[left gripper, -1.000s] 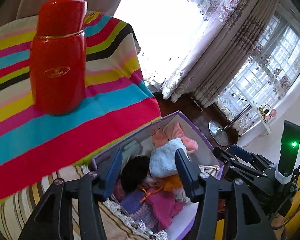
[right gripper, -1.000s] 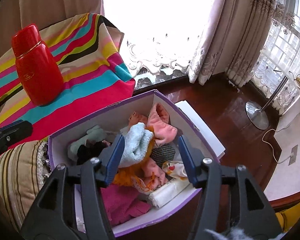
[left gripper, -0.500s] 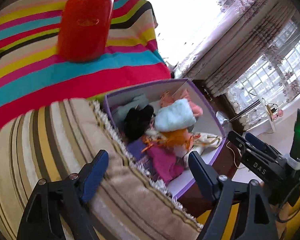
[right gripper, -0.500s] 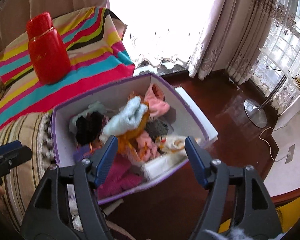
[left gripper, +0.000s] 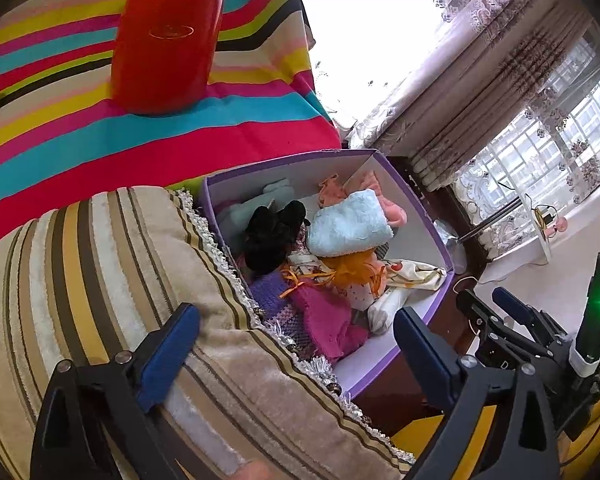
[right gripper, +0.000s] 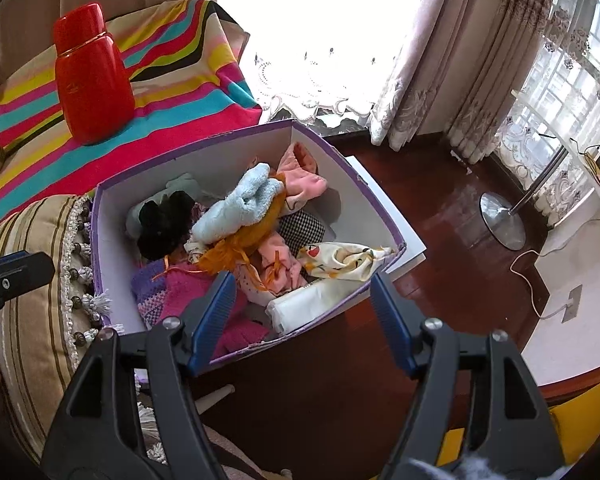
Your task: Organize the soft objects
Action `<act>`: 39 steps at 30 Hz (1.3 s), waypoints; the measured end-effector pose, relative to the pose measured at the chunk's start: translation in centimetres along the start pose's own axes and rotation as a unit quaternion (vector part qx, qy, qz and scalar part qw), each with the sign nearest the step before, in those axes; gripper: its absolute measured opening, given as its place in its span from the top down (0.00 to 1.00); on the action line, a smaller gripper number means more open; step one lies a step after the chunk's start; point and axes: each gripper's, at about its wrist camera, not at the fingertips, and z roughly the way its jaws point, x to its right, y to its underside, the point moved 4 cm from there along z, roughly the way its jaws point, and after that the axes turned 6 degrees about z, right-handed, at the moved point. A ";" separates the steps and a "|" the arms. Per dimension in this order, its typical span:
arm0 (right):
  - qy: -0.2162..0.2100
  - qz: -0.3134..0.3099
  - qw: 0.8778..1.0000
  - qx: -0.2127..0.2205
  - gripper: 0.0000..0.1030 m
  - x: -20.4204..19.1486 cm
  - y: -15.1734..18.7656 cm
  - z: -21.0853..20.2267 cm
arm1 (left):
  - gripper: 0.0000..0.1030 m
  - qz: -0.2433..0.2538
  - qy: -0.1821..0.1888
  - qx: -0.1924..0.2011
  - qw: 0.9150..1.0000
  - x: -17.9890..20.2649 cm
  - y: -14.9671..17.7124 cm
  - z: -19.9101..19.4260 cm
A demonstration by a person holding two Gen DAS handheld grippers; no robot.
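Flask (left gripper: 166,40), red, beyond left gripper (left gripper: 296,346): gold emblem, unreadable. Left jaws opening wide, empty; right gripper (right gripper: 302,320) parted, empty, above box (right gripper: 380,216).

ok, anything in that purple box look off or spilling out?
Yes. The cream printed cloth droops over the purple box rim near its right corner, and the light blue towel sits heaped on top of the jumble rather than folded in. Nothing has landed on the floor.

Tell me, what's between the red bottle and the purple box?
Only striped cloth lies between the red bottle and the purple box; the right wrist view shows it.
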 end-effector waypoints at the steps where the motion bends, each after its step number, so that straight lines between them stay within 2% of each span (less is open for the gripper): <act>1: 0.000 0.000 1.000 0.000 0.30 0.0 0.0 0.0 | 0.02 0.004 -0.001 -0.002 1.000 0.1 0.0 0.1; 19: 0.002 -0.006 1.000 -0.001 0.29 0.2 0.2 0.2 | 0.01 0.020 -0.016 0.003 1.000 0.5 0.2 0.5; 39: 0.000 -0.003 1.000 -0.001 0.28 0.2 0.3 0.2 | 0.01 0.021 -0.018 0.003 1.000 0.5 0.3 0.6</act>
